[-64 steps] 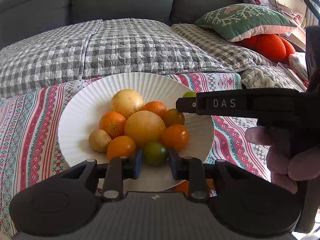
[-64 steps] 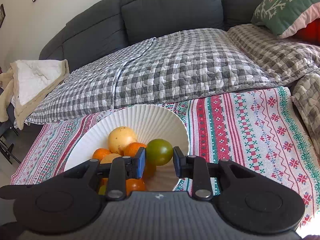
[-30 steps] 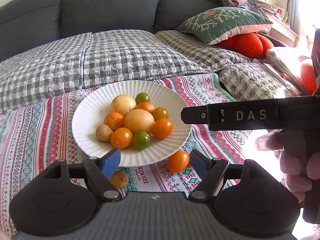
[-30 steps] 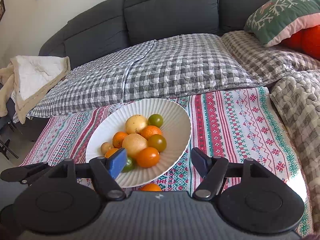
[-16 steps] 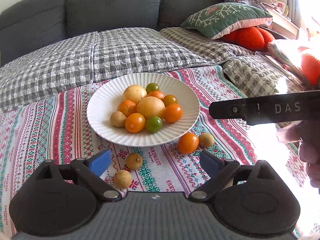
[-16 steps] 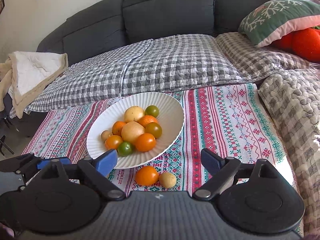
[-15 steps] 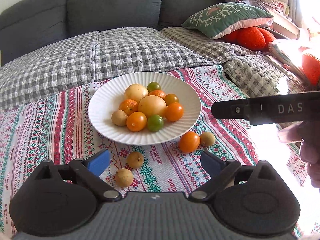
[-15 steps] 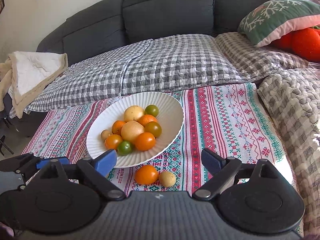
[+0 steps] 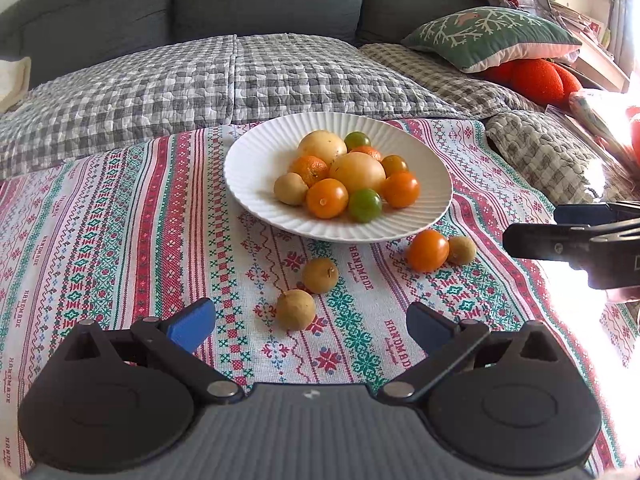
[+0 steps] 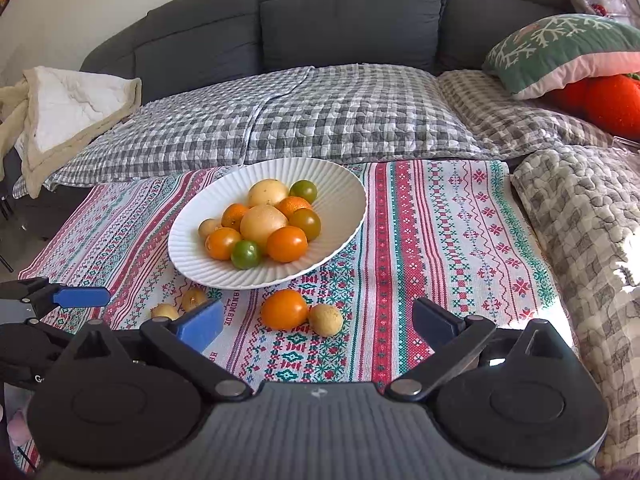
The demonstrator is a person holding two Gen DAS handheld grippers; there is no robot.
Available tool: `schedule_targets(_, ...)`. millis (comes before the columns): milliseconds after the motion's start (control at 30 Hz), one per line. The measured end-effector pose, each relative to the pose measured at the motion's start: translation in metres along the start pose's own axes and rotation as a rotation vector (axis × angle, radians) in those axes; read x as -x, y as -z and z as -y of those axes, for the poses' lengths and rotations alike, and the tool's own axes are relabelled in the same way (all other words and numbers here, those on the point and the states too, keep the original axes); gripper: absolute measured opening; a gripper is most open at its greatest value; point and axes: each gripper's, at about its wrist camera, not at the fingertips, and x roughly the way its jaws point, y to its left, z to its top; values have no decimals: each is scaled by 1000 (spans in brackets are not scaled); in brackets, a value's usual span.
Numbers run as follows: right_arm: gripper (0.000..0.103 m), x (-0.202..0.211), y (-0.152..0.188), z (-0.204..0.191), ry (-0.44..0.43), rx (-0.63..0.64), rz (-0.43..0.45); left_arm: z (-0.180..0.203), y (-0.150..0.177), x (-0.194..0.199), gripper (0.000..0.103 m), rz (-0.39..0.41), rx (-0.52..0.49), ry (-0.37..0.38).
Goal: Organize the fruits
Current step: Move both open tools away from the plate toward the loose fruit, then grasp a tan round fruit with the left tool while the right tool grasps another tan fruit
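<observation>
Left wrist view: my left gripper (image 9: 310,326) is opening its jaws with nothing between them, and the nearest tan fruit (image 9: 296,309) lies on the tablecloth (image 9: 120,216) just ahead of the gap, short of the white plate (image 9: 256,160); the cloth reads "HANDMADE". Right wrist view: my right gripper (image 10: 318,320) is likewise spreading, empty, with the orange tomato (image 10: 284,309) and a small tan fruit (image 10: 326,319) dead ahead, so I'd judge each hand nearer its own pair.
</observation>
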Motion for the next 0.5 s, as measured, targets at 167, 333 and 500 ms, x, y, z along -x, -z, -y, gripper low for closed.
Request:
schedule_targets(167,102,-6,9,5,27,-1,-14,-6,8,-7,87,22,10,-17)
schedule_targets(333,102,-14,20,9,56,16,-52,-9,11,-14,87,36,6,-7)
schedule_targets(500,102,-19,26,13,67,29,-81,-6,10,-21,78,28,-13,7)
